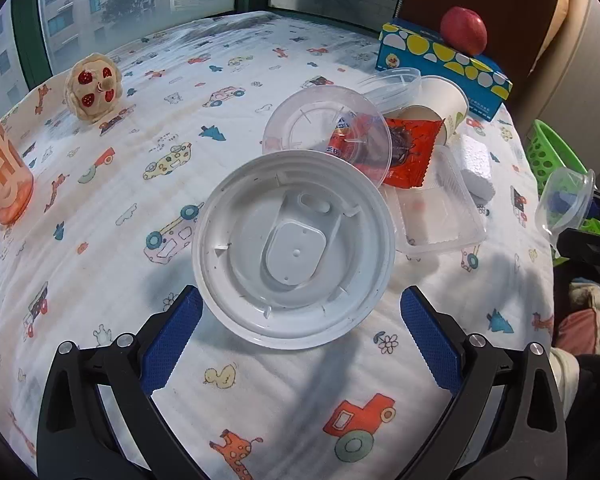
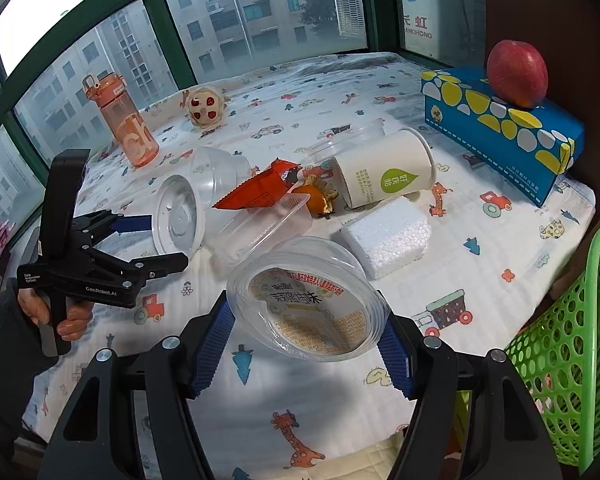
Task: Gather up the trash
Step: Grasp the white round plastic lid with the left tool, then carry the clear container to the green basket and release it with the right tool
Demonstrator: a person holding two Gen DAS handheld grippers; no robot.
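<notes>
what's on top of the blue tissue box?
A red apple sits on the blue tissue box, toward its back end; nothing else is on it. The apple hides the patch of lid beneath it, so any opening there can't be seen.

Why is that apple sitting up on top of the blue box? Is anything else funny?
The apple rests on the blue tissue box, an odd perch. The paper cup lies tipped on its side among the trash, with orange peel beside its mouth.
</notes>
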